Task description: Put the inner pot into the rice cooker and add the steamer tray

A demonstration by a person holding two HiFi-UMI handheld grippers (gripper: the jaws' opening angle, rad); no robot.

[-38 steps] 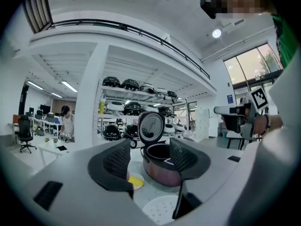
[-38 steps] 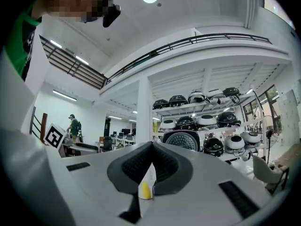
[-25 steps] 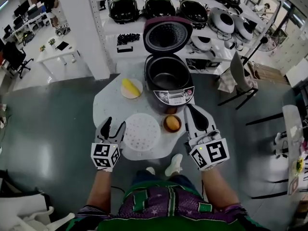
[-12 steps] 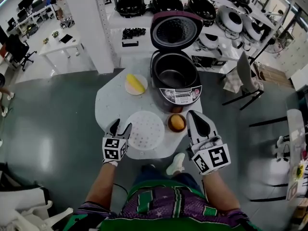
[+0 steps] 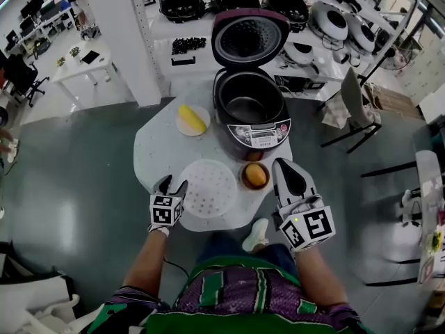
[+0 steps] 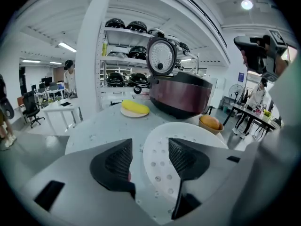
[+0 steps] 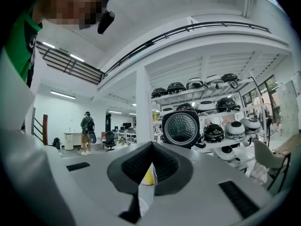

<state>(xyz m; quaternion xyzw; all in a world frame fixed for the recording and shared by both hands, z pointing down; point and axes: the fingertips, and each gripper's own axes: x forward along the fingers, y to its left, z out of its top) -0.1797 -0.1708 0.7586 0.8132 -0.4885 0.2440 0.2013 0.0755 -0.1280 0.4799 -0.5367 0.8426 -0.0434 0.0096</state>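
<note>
The maroon rice cooker (image 5: 252, 120) stands at the round table's far side with its lid (image 5: 249, 37) swung up; a dark inner pot (image 5: 245, 106) sits inside it. The white perforated steamer tray (image 5: 206, 188) lies flat near the table's front edge. My left gripper (image 5: 170, 186) is open, low at the tray's left edge. In the left gripper view that gripper (image 6: 150, 154) has the tray (image 6: 188, 138) rim between its spread jaws, pads off it. My right gripper (image 5: 290, 179) is shut and empty, right of the orange bowl; in its own view the gripper (image 7: 151, 161) points level toward the lid (image 7: 181, 127).
A small bowl holding an orange (image 5: 255, 176) sits between tray and cooker. A plate with a yellow item (image 5: 191, 120) lies left of the cooker. The white table (image 5: 156, 152) is small and round. Shelves of other cookers (image 5: 188, 2) stand behind; a chair (image 5: 348, 110) is right.
My left gripper has dropped down to the tray's left edge, staying open. My right gripper has sunk a little and stays shut. Tray and cooker have not moved.
</note>
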